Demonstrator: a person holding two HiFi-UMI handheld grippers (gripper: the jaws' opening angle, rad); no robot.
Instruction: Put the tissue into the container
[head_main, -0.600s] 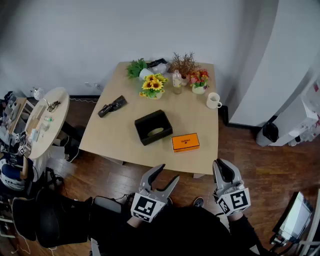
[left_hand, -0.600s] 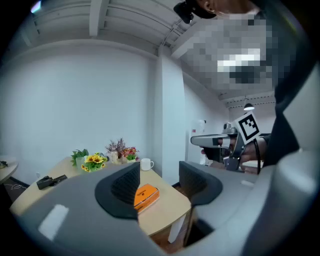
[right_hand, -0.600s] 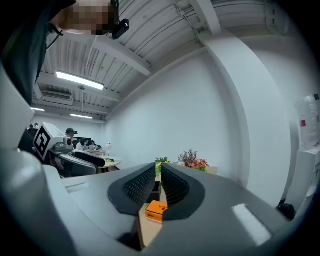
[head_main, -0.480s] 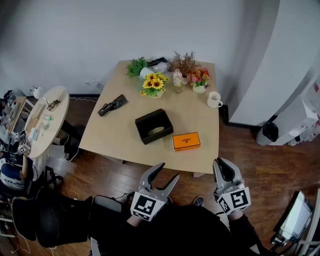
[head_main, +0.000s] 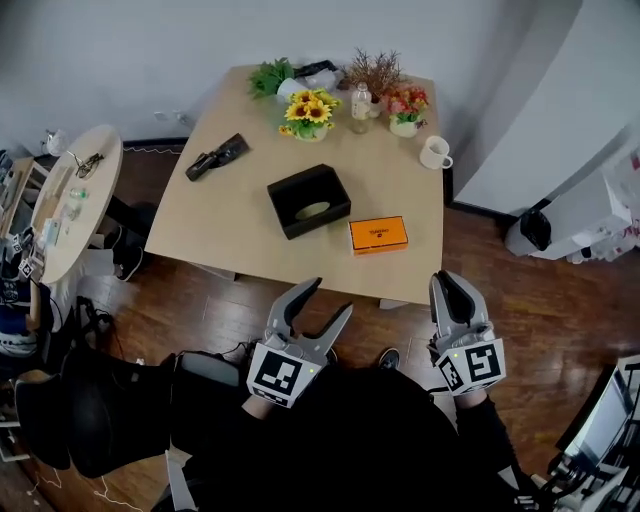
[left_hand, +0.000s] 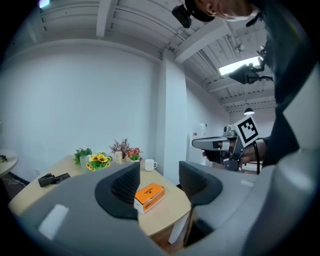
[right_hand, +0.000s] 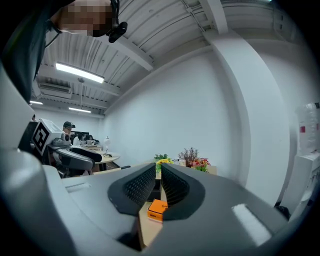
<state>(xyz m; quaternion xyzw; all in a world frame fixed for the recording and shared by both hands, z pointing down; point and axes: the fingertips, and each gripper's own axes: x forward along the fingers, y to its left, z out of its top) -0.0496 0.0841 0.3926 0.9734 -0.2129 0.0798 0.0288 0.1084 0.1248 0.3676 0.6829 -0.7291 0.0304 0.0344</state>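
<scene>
Both grippers are off the table (head_main: 200, 230), over the wood floor (head_main: 200, 300) just short of its near edge, neither touching anything. Left gripper (head_main: 330, 297): jaws apart at a moderate gap, nothing between the pads. Its own view only shows the orange tissue box (head_main: 378, 235) through the gap, well beyond the tips. Right gripper (head_main: 445, 280): jaws closed to a thin slit, empty, pointing roughly level at the table. The tissue box lies flat near the near right corner of the table, untouched. The black container (head_main: 309, 200) sits mid-table, just beside the tissue box on its far left side, close but not touching, oval slot in its top facing up. Further back: white mug (head_main: 434, 153) at the right edge, sunflowers (head_main: 308, 112) and other small plants along the far edge, and a black tool (head_main: 216, 158) towards the left edge. A round side table (head_main: 70, 215) stands off to the left.
</scene>
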